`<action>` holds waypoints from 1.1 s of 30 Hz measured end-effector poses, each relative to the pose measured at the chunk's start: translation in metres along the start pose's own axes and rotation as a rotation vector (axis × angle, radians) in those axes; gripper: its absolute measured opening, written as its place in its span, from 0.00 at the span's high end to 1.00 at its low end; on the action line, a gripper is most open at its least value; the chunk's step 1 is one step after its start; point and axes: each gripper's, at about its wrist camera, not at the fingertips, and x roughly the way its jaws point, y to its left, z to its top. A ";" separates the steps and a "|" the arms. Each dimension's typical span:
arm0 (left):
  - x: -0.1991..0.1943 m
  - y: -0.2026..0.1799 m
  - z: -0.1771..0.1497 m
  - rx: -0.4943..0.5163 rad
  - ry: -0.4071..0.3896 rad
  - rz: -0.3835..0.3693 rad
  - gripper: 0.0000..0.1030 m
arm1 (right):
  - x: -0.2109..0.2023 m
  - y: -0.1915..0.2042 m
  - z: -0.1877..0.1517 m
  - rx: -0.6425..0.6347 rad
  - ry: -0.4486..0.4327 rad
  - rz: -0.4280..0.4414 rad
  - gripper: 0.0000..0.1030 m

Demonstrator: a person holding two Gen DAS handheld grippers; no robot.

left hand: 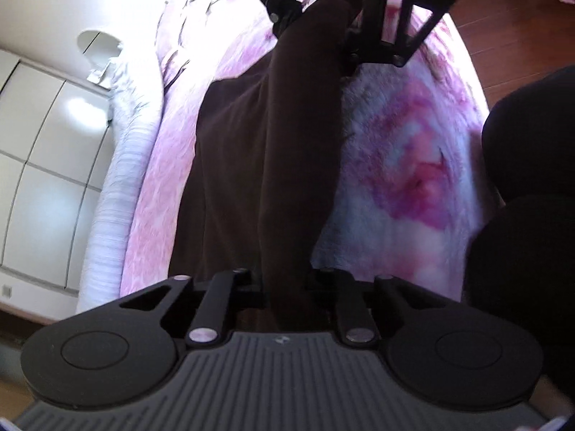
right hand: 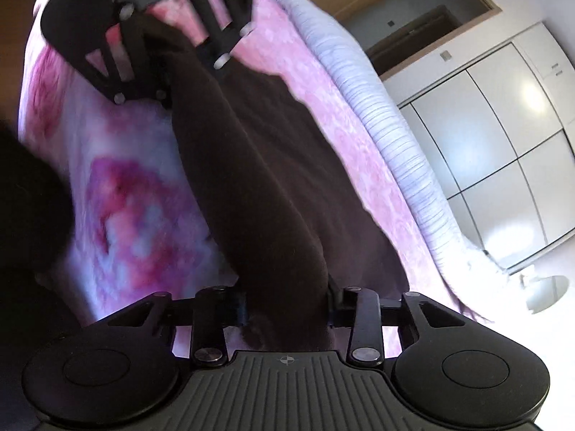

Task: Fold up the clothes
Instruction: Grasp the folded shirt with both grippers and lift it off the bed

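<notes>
Garment (left hand: 258, 165) is soft, limp, light; your left gripper (left hand: 285, 287) and right gripper (right hand: 287, 309) both pinch its bunched edge, sagging toward 12 o'clock. Grip the corners.

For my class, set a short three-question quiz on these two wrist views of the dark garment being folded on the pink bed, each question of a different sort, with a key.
1. True or false: the dark garment lies crumpled in a heap on the wooden floor.
2. What does the left gripper have between its fingers?
A. the pink blanket
B. the dark garment
C. nothing
3. Fill in: in the left wrist view, the right gripper grips the garment at its ____ end.

Key
1. False: it is stretched between the two grippers above the blanket.
2. B
3. Far
</notes>
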 end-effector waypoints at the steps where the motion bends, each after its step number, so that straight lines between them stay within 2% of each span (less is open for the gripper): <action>1: -0.001 0.006 -0.001 0.000 -0.011 -0.024 0.89 | -0.002 -0.006 0.001 0.003 -0.005 0.016 0.67; 6: -0.011 0.044 -0.001 -0.009 -0.034 -0.126 0.90 | -0.011 -0.045 0.014 0.039 0.011 0.118 0.69; 11: -0.048 0.110 0.014 -0.066 -0.007 -0.201 0.91 | -0.030 -0.102 0.052 0.072 0.060 0.201 0.70; 16: -0.104 0.184 0.042 -0.081 -0.022 -0.291 0.91 | -0.088 -0.166 0.102 0.136 0.139 0.277 0.71; 21: -0.140 0.240 0.084 -0.055 -0.117 -0.355 0.91 | -0.156 -0.226 0.133 0.213 0.240 0.305 0.71; 23: -0.141 0.254 0.108 -0.031 -0.175 -0.361 0.91 | -0.178 -0.248 0.133 0.256 0.285 0.277 0.71; 27: -0.135 0.280 0.169 0.045 -0.305 -0.358 0.90 | -0.215 -0.286 0.122 0.328 0.366 0.167 0.71; 30: -0.118 0.298 0.230 0.124 -0.416 -0.351 0.90 | -0.240 -0.318 0.097 0.378 0.424 0.053 0.71; 33: -0.082 0.318 0.304 0.190 -0.512 -0.339 0.90 | -0.261 -0.357 0.056 0.413 0.474 -0.064 0.71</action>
